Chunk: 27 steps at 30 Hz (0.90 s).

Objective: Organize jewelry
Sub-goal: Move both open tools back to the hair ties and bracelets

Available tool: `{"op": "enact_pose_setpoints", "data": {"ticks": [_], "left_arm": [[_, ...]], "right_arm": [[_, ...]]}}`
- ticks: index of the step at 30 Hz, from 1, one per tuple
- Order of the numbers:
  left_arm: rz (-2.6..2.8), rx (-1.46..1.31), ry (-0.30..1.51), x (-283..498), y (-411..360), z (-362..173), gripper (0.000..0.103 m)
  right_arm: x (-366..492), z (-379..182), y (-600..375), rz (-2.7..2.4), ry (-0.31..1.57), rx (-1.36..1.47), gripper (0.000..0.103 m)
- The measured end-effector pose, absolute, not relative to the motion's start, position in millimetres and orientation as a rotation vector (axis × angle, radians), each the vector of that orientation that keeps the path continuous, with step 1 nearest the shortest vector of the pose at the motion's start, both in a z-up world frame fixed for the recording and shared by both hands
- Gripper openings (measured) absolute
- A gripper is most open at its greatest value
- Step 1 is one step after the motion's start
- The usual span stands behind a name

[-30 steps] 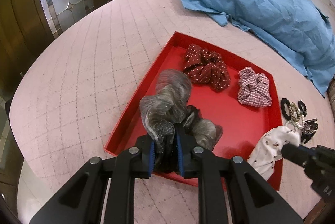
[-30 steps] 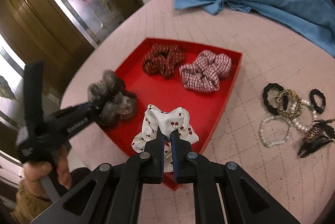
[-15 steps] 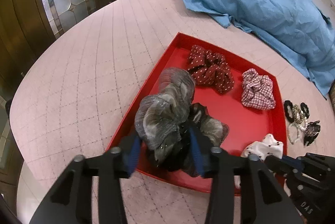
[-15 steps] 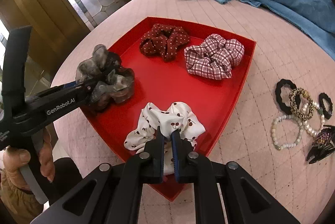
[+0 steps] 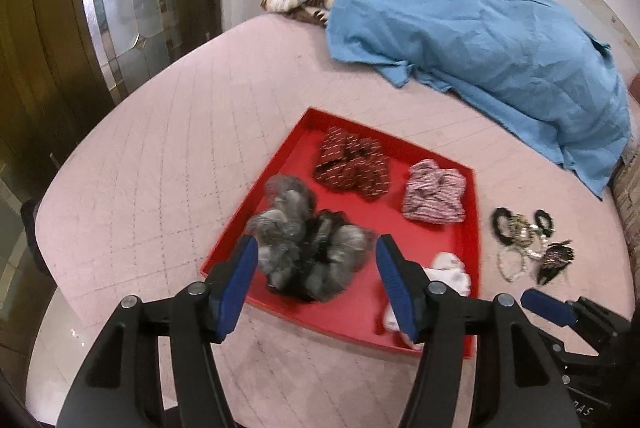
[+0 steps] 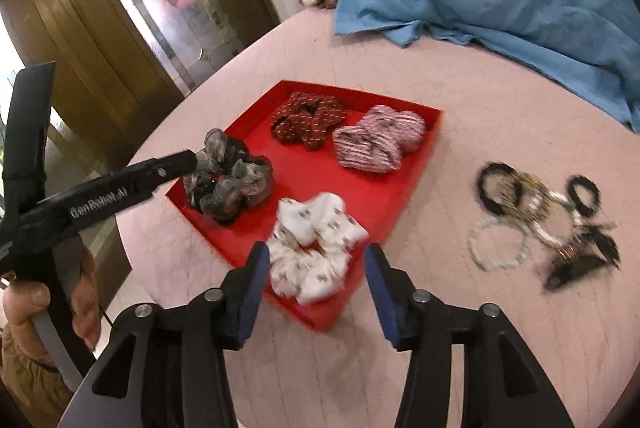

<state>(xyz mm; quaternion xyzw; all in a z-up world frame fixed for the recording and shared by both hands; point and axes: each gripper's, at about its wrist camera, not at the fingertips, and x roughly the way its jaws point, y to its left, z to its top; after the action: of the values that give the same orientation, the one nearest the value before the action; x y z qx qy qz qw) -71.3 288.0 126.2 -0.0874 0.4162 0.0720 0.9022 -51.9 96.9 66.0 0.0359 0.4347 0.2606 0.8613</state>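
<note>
Both pairs of jaws stand wide apart and grip nothing: your left gripper (image 5: 314,278) frames the grey scrunchie (image 5: 308,248), and your right gripper (image 6: 313,286) frames the white scrunchie (image 6: 314,248), with clear daylight between pads and fabric on each side. Both scrunchies lie inside the red tray (image 6: 416,167), the grey one in the near left corner and the white one close against the near right rim; from the right wrist view its lower folds appear to ride on or over that rim, though blur prevents a firm finding. The dark red scrunchie (image 6: 308,123) and the plaid scrunchie (image 6: 378,141) sit side by side along the far edge, apart from the near pair. In my judgement the release is made, and the step now calls for a clean withdrawal: draw each gripper straight back along its fingers, jaws kept wide, so no pad drags loose fabric out over the rim. Check the white one for overhang. The bracelets and clip (image 6: 548,220) lie on the pink bedcover (image 6: 480,99) just right of the tray, unsorted.
</note>
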Motion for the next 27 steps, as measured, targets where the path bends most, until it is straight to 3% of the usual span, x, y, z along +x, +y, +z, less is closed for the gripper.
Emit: {"op": "enact_pose_setpoints", "data": {"ticks": [6,15,27], "left_arm": [[0.052,-0.162,0.853,-77,247,141,0.064],[-0.155,-0.112,0.921,-65,152,122,0.064],[-0.24,-0.074,1.006,-8,84,81,0.064]], "right_arm": [[-78,57,29,0.461,0.908,0.142,0.055],[-94,39,-105,0.22,0.912,0.291,0.055],[-65,34,-149,0.179,0.873,0.375,0.055]]}}
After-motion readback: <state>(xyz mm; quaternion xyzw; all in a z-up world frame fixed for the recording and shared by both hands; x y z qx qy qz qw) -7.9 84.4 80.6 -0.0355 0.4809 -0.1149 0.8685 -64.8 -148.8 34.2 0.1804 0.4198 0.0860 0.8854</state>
